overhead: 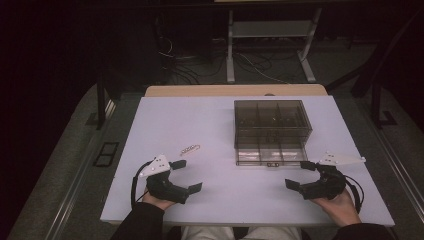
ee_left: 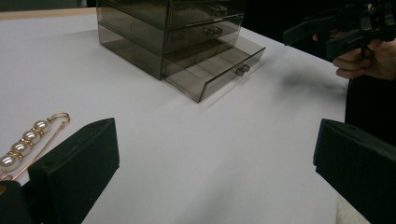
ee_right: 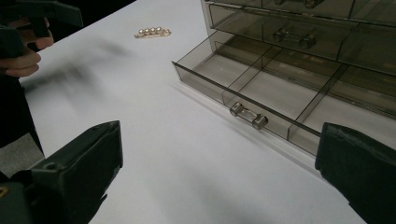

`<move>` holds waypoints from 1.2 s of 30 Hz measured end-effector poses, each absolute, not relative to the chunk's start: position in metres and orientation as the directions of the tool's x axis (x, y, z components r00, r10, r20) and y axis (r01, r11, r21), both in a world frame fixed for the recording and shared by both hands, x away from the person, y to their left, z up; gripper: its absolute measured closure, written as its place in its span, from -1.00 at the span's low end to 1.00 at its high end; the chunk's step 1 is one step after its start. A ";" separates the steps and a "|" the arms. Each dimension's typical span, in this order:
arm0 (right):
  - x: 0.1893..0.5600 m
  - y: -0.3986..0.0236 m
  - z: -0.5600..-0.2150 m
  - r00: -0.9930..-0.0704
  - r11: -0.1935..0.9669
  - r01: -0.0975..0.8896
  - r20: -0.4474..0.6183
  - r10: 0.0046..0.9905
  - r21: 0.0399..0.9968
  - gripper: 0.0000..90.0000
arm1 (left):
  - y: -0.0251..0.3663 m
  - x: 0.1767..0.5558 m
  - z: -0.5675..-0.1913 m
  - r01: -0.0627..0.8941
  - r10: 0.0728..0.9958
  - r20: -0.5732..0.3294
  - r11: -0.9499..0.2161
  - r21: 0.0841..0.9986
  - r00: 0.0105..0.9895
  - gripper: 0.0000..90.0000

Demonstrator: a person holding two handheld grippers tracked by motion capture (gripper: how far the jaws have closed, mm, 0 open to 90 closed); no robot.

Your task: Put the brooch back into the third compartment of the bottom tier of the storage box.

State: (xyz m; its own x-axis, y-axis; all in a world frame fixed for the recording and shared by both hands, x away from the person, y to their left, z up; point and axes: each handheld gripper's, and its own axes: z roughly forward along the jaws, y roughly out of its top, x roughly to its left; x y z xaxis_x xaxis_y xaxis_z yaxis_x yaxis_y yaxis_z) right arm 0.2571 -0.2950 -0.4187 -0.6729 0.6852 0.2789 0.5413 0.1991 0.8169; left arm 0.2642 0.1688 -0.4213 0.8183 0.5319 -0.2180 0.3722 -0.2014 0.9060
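A smoky clear drawer box (overhead: 272, 127) stands right of the table's middle, its bottom drawer (overhead: 270, 155) pulled out toward me; the drawer (ee_right: 280, 88) has empty compartments and a small handle (ee_right: 248, 115). A gold pin with several pearls (overhead: 190, 148) lies left of the box, also seen as the pearl pin (ee_left: 28, 140) and the pin (ee_right: 152, 32). My left gripper (overhead: 187, 176) rests open at the near left, just below the pin. My right gripper (overhead: 301, 174) rests open at the near right, beside the drawer's right front corner. Nothing is between either pair of jaws.
The white table (overhead: 210, 125) has bare surface between the grippers. A tan board edge (overhead: 235, 90) lies behind it. Beyond are desk legs (overhead: 230, 50) and cables on a dark floor.
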 end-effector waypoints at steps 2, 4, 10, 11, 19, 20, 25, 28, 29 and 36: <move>0.257 -0.295 -0.419 -0.673 0.198 0.541 0.279 0.685 0.817 -0.99 | 0.169 0.264 -0.421 0.372 0.531 -0.218 -0.202 0.906 0.819 -1.00; 0.257 -0.295 -0.419 -0.674 0.198 0.540 0.280 0.684 0.818 -0.99 | 0.169 0.264 -0.421 0.374 0.531 -0.220 -0.202 0.905 0.819 -1.00; 0.257 -0.295 -0.419 -0.673 0.195 0.541 0.282 0.684 0.818 -0.99 | 0.169 0.264 -0.421 0.376 0.529 -0.220 -0.206 0.903 0.820 -1.00; 0.257 -0.295 -0.419 -0.673 0.198 0.542 0.281 0.684 0.817 -0.99 | 0.169 0.264 -0.421 0.376 0.529 -0.220 -0.207 0.903 0.820 -1.00; 0.257 -0.296 -0.419 -0.672 0.200 0.548 0.284 0.684 0.813 -0.99 | 0.168 0.263 -0.421 0.381 0.530 -0.217 -0.224 0.897 0.820 -1.00; 0.257 -0.296 -0.419 -0.672 0.200 0.548 0.284 0.684 0.813 -0.99 | 0.168 0.263 -0.421 0.381 0.531 -0.212 -0.231 0.895 0.821 -1.00; 0.256 -0.296 -0.419 -0.673 0.197 0.541 0.281 0.684 0.818 -0.99 | 0.168 0.264 -0.418 0.378 0.532 -0.197 -0.255 0.890 0.823 -1.00; 0.256 -0.297 -0.418 -0.675 0.202 0.541 0.278 0.684 0.817 -0.99 | 0.168 0.264 -0.415 0.375 0.532 -0.193 -0.259 0.890 0.825 -1.00; 0.256 -0.297 -0.419 -0.675 0.202 0.542 0.279 0.683 0.816 -0.99 | 0.168 0.264 -0.414 0.376 0.531 -0.193 -0.260 0.890 0.825 -1.00; 0.256 -0.297 -0.419 -0.673 0.204 0.544 0.278 0.685 0.814 -0.99 | 0.166 0.268 -0.407 0.380 0.523 -0.190 -0.284 0.880 0.831 -1.00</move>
